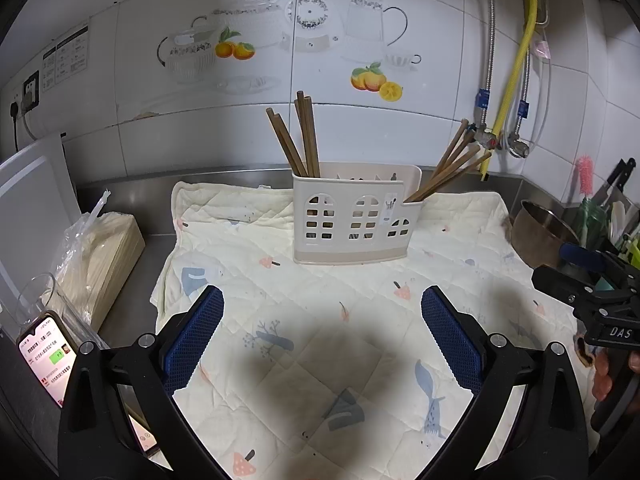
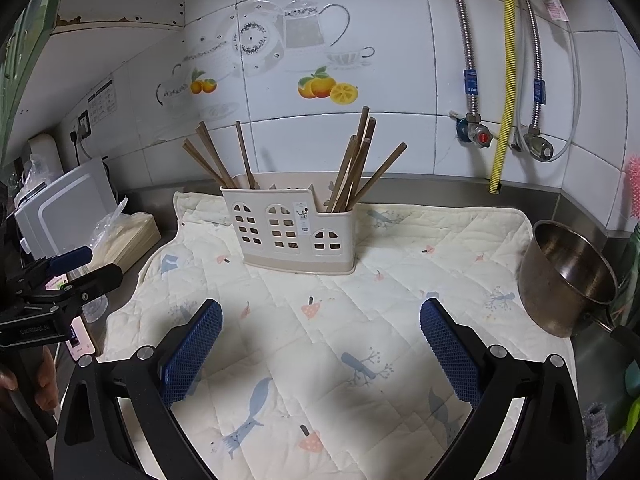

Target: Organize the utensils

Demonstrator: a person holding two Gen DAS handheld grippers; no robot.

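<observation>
Left gripper [image 1: 322, 334] spread wide, holding nothing, hovering over the quilted mat [image 1: 304, 360] on the table. Utensil caddy [image 1: 354, 220] mid-mat, chopsticks [image 1: 304, 136] already standing inside. Right gripper [image 2: 321, 338] spread and empty too. Looks basically finished, maybe just tidy the leaning sticks.

counter: steel worktop [image 1: 132, 188] running along a tiled wall
cloth: quilted cream mat [image 1: 320, 320] with printed birds and mushrooms, spread flat on the worktop
on the cloth: beige utensil holder [image 1: 352, 220] near its back edge
left of the cloth: bagged pale bundle [image 1: 108, 248], phone [image 1: 48, 356]
right of the cloth: steel bowl [image 2: 572, 280] at its edge
</observation>
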